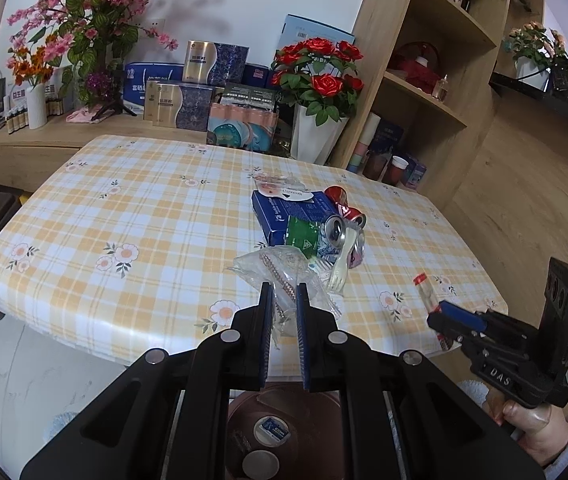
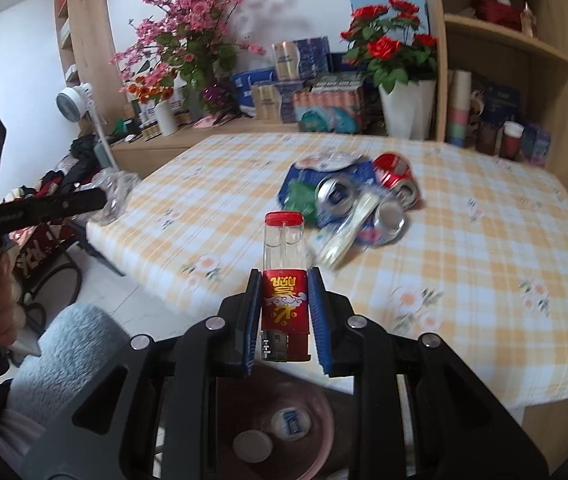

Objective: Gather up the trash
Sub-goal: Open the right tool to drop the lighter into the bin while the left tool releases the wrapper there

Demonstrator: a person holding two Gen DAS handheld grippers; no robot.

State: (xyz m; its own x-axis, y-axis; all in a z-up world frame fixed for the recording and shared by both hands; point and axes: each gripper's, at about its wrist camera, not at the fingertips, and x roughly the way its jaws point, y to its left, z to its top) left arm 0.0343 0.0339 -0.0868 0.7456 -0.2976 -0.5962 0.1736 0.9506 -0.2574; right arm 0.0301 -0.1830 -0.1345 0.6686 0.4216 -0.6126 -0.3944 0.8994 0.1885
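My left gripper (image 1: 284,286) is shut on a crumpled clear plastic wrapper (image 1: 284,268), held at the table's near edge. My right gripper (image 2: 284,276) is shut on a clear tube with a red cap and red label (image 2: 284,280), also seen in the left wrist view (image 1: 424,292). A trash pile lies on the checked tablecloth (image 1: 124,216): a blue box (image 1: 284,212), a green packet (image 1: 302,236), crushed cans (image 2: 396,176), a white plastic fork (image 1: 342,260). A round bin (image 2: 316,420) with trash inside sits below both grippers.
Behind the table is a low cabinet with boxes (image 1: 196,88) and flower vases (image 1: 316,120). A wooden shelf unit (image 1: 424,80) stands at the right. A white fan (image 2: 76,100) and clutter are on the floor to the left.
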